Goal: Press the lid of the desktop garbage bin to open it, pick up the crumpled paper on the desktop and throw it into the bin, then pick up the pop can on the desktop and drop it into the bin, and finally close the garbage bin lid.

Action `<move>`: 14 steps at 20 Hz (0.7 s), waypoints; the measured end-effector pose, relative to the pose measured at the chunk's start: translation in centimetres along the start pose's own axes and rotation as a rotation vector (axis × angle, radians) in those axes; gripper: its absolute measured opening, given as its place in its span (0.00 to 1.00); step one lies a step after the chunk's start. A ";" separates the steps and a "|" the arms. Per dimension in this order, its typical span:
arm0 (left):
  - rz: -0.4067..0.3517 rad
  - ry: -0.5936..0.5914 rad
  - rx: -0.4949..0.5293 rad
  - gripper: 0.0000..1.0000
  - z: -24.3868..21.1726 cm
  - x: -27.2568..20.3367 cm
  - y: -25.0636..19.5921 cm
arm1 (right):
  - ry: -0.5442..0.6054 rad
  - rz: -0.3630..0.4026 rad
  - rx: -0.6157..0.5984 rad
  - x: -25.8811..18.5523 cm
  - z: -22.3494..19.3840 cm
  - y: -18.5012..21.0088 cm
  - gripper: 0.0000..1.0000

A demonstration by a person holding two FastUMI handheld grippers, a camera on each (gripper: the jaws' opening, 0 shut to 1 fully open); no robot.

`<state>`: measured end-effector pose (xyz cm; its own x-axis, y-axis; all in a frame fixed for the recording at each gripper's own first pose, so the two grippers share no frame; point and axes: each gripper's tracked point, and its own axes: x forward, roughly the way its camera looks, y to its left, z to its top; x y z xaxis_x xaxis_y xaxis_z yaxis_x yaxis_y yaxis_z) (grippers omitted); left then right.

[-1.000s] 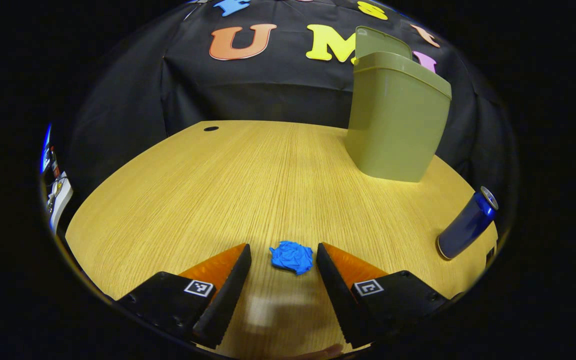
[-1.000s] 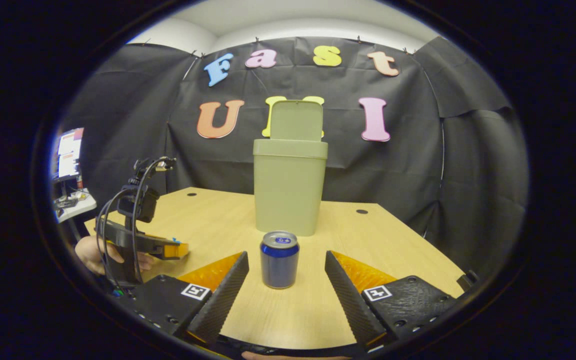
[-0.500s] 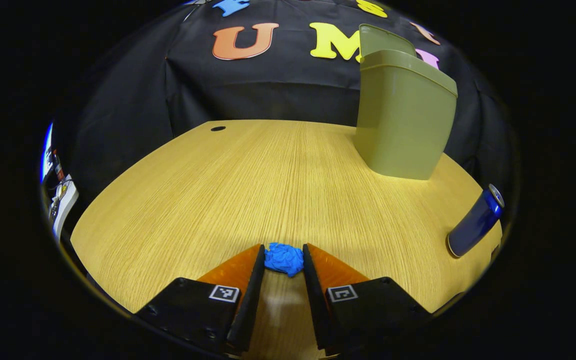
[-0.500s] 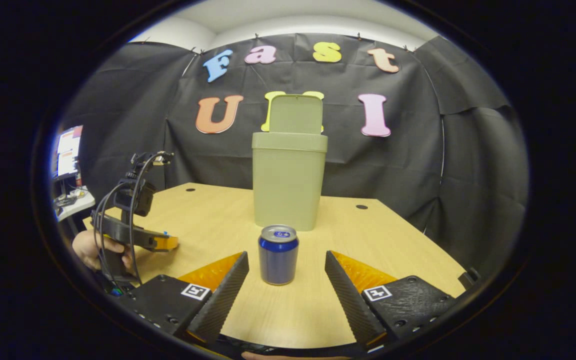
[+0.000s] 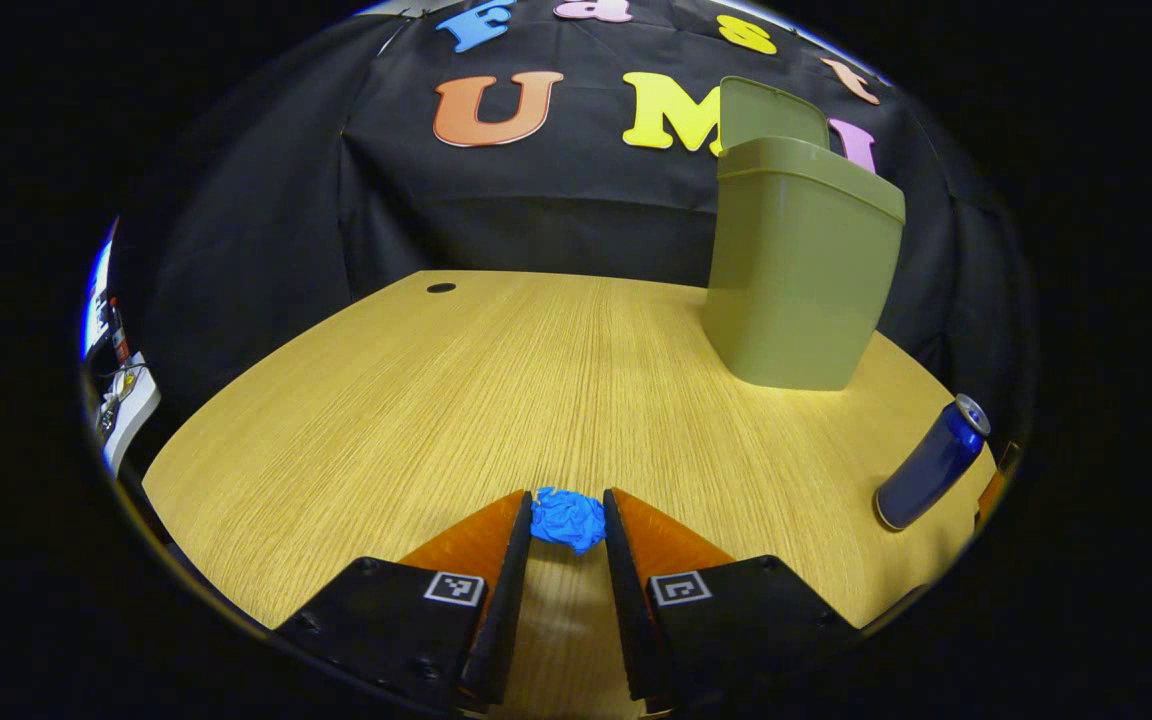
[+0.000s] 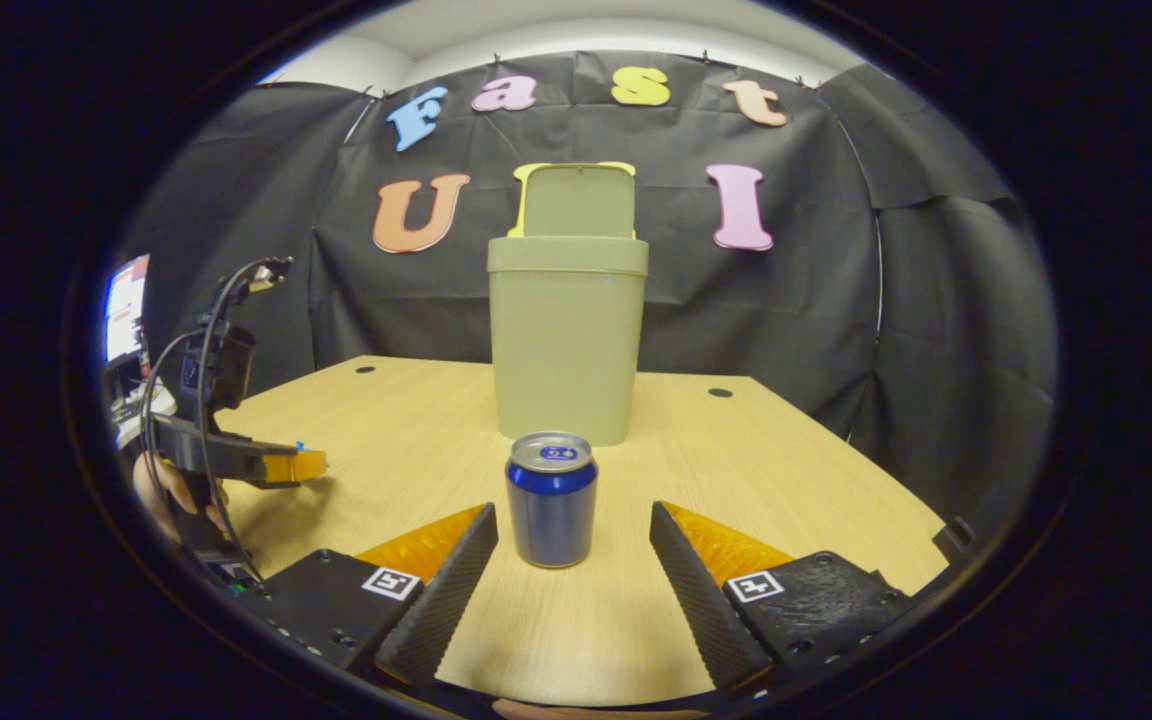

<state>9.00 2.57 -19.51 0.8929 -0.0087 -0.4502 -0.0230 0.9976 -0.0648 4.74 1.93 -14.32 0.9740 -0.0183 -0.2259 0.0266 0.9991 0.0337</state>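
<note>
In the left gripper view, a blue crumpled paper is pinched between the fingertips of my left gripper, which is shut on it just above the wooden desk. The olive garbage bin stands at the back right with its lid raised. A blue pop can stands at the far right. In the right gripper view, the pop can stands upright just ahead of my open right gripper, with the bin behind it. The left gripper is held at the left, a hand behind it.
Two round cable holes sit near the desk's far edge. A side table with a screen and clutter stands beyond the desk's left edge. Black cloth walls close in the back and right.
My left gripper closed on the blue crumpled paper and has lifted slightly off the desk. My right gripper has stayed open behind the can.
</note>
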 end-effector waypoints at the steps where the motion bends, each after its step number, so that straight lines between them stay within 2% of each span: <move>1: -0.002 -0.015 0.003 0.46 0.5 -0.4 -0.2 | 0.007 -0.002 0.009 0.4 -0.1 0.0 0.98; 7: -0.032 -0.104 0.055 0.46 2.7 -3.0 -1.7 | 0.027 -0.004 0.024 3.0 -0.7 1.0 0.95; 14: -0.063 -0.135 0.061 0.46 3.4 -4.2 -3.3 | 0.042 -0.046 0.017 6.5 -1.4 1.9 0.98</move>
<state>6.88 -0.48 -14.37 0.9442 -0.0661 -0.3226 0.0585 0.9977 -0.0333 10.82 3.73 -17.09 0.9613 -0.0626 -0.2681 0.0758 0.9964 0.0391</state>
